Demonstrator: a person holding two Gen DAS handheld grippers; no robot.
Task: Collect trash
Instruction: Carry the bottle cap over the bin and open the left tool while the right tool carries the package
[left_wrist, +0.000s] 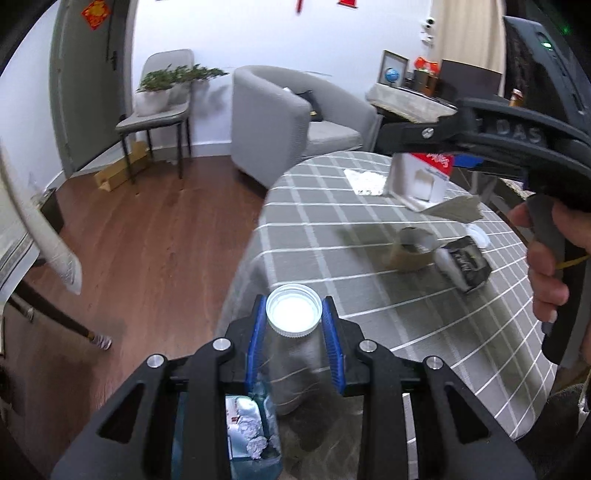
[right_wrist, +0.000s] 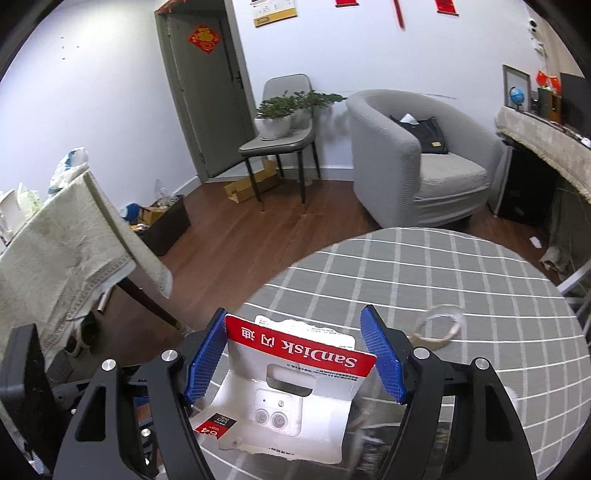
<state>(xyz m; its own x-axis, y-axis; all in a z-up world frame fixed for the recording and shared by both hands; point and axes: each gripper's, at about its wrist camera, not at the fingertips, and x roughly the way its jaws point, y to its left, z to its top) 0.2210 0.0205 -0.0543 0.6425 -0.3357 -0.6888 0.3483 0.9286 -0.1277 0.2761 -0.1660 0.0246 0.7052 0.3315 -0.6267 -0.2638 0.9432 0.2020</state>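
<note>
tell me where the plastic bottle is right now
In the left wrist view the clear plastic bottle sits low and centre, clamped between the left gripper pads, hanging over the near-left edge of the checked table.

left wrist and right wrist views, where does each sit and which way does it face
Left wrist: on the left hand-held gripper, facing down across the checked table; shut on a clear bottle; a hand shows.
Right wrist: on the right hand-held gripper, facing the table edge; holds a SanDisk card.
Shared: table, grey armchair.
</note>
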